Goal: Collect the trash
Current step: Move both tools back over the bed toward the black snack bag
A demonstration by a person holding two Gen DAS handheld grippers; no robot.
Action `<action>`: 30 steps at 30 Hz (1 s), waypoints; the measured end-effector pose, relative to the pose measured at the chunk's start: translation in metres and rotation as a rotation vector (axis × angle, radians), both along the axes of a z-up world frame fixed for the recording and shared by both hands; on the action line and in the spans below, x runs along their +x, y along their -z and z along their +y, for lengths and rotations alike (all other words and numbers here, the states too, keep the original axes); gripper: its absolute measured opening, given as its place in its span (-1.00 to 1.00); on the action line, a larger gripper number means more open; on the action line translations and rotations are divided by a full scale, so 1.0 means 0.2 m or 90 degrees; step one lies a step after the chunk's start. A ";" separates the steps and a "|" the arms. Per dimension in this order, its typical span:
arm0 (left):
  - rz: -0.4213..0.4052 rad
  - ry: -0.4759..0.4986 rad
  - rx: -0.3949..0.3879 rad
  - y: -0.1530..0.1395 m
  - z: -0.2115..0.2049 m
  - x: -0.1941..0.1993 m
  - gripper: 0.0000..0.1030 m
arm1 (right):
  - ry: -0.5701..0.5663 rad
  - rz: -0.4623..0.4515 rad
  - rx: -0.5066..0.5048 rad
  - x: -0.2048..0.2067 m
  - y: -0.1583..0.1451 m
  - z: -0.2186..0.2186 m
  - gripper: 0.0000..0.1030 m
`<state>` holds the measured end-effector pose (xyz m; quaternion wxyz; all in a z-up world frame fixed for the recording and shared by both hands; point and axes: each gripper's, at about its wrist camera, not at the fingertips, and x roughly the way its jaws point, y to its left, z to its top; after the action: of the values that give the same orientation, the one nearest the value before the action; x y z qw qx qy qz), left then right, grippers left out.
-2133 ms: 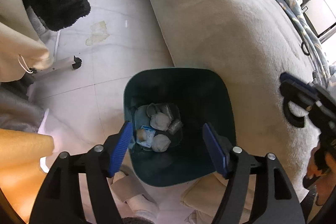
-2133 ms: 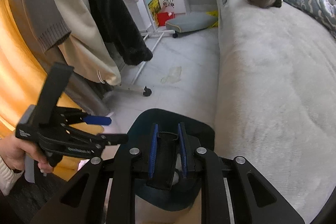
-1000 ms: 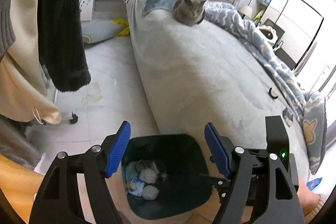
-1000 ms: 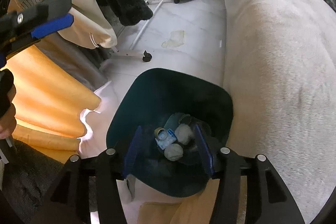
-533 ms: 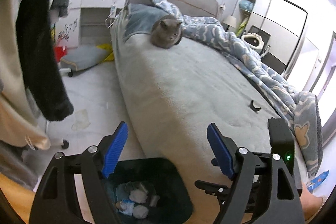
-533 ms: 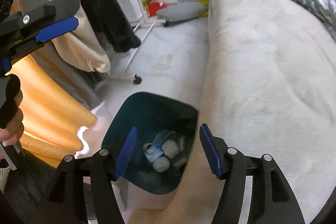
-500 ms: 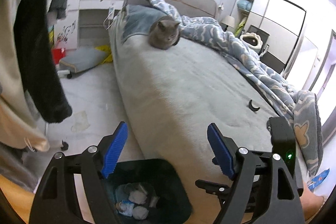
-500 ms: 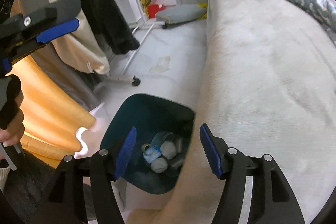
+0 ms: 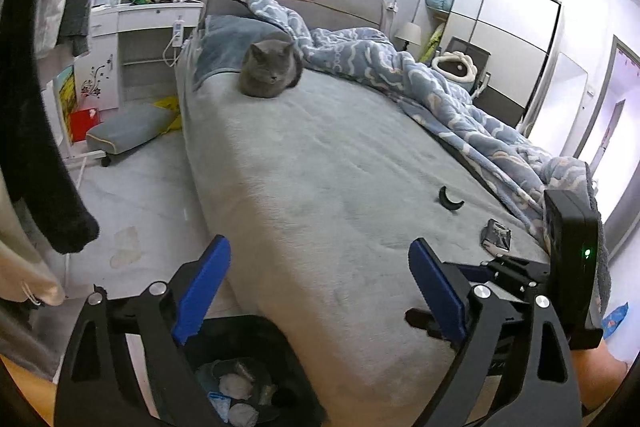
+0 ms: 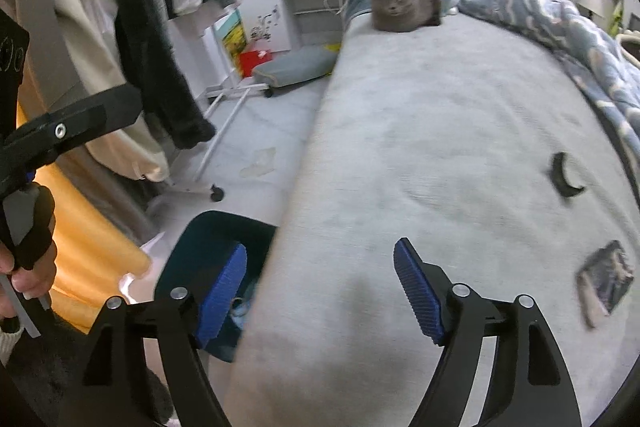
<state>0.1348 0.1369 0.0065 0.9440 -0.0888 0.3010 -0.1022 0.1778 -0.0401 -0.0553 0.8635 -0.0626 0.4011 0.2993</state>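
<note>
**Both grippers empty above the bed, next scraps in sight**

Left wrist view: the left gripper (image 9: 316,291) has its 2 blue ribbed pads spreading apart, nothing between them. Below it stands the dark teal bin (image 9: 256,331), hard-sided and squarish, hard against the edge of the bed (image 9: 320,163); crumpled white wads (image 9: 236,383) and a small printed packet lie at its bottom. On the plush grey bed cover, a dark crescent-shaped piece (image 9: 451,198) lies well apart from the bin, and a crinkled dark foil wrapper (image 9: 497,235) sits nearer the right gripper's body. A grey cat (image 9: 270,69) rests by the headboard, clear of both.

Right wrist view: the right gripper (image 10: 320,291) is likewise opening and holds nothing; its left pad hangs over the bin (image 10: 208,239), its right pad over the bed cover (image 10: 440,131). The wrapper (image 10: 606,277) lies to the right, flat and shiny; the crescent (image 10: 564,179) lies beyond it.

The step appears to be reaching for the next scrap. The wrapper looks thin and limp, so a low, angled approach that pinches 1 raised edge should work better than pressing down into soft pile. The crescent seems rigid; gripping across its narrow width would likely hold.
</note>
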 end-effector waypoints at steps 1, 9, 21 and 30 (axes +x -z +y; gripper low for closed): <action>-0.002 0.004 0.008 0.00 -0.02 0.01 0.82 | 0.005 -0.004 -0.001 0.00 0.00 -0.03 0.57; -0.019 0.024 0.030 -0.02 -0.16 0.10 0.88 | 0.058 -0.028 0.003 0.09 -0.04 -0.31 0.67; -0.002 0.078 0.041 0.05 -0.37 0.30 0.89 | 0.105 -0.023 -0.002 0.21 -0.01 -0.65 0.70; 0.015 0.111 0.026 0.11 -0.48 0.46 0.89 | 0.116 -0.024 -0.018 0.31 0.03 -0.82 0.74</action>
<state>0.2259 0.0401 -0.0158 0.9296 -0.0441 0.3204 -0.1767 0.2389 -0.2043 -0.0608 0.8934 -0.0436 0.3934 0.2126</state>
